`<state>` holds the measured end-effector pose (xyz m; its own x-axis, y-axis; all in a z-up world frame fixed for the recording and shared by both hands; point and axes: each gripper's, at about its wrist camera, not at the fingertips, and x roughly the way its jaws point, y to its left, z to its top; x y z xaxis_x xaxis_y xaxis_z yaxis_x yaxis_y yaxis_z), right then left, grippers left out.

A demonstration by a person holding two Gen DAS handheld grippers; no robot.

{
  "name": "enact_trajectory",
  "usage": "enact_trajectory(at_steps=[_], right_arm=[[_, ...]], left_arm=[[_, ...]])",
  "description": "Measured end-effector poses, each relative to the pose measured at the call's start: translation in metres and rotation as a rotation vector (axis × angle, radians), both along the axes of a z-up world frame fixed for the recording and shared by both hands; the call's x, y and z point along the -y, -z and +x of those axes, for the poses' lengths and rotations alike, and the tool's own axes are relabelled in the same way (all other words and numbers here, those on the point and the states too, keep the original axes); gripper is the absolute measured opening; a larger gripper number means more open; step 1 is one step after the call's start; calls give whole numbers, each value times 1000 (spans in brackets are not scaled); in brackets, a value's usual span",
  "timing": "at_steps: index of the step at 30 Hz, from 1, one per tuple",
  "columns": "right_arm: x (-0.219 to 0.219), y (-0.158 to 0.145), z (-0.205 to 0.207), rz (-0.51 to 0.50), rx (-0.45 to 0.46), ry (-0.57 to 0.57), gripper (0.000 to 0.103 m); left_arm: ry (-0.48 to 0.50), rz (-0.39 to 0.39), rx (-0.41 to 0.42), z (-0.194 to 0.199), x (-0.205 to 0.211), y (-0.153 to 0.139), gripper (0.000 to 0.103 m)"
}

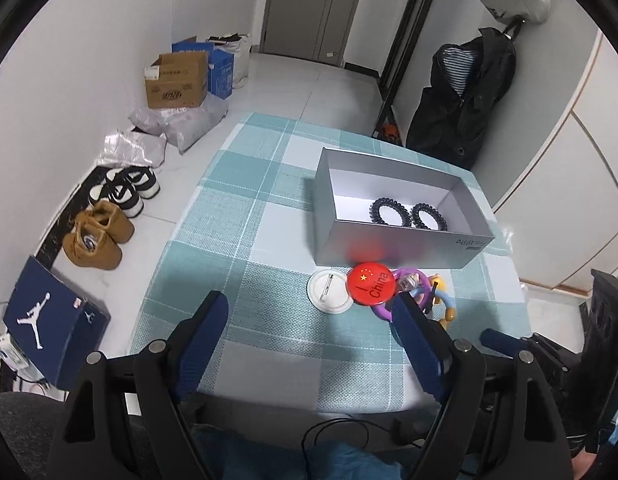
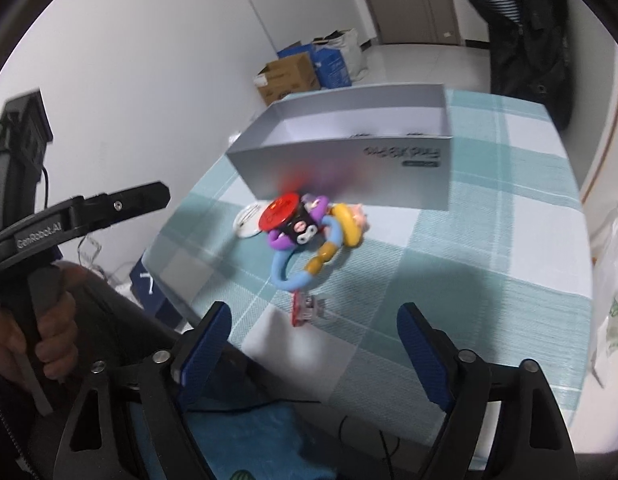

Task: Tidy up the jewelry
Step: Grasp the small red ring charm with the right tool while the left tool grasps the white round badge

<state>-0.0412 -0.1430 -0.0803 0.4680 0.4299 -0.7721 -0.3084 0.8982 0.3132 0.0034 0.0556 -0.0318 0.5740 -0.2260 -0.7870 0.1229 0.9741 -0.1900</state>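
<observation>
A: Two black coiled hair ties are lying inside the grey cardboard box.
B: Both claws, left and right, are hanging apart, empty, above the checked desk.

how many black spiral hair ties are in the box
2. One spiral hair tie and the second lie side by side on the floor of the grey box, toward its right end; its near wall could hide more.
</observation>
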Motion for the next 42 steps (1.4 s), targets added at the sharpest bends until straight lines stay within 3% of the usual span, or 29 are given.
enact_trajectory(at_steps=[10, 14, 18, 23, 29, 37, 42], right_arm=[[-22, 10, 2, -96, 1, -34, 67], [-19, 11, 4, -82, -14, -32, 44], [-16, 11, 4, -97, -15, -14, 29], [-14, 11, 5, -98, -23, -11, 28], [8, 2, 8, -1, -48, 49, 28], [33, -3, 16, 63, -60, 124, 28], [38, -5, 19, 73, -54, 127, 28]], left_arm=[[9, 33, 41, -3, 2, -6, 81], [5, 37, 40, -2, 2, -5, 81], [-11, 36, 32, 0, 0, -5, 81], [-53, 45, 3, 5, -8, 0, 81], [-67, 66, -132, 15, -13, 22, 81], [5, 114, -166, 23, 6, 34, 81], [47, 205, -184, 32, 23, 45, 81]])
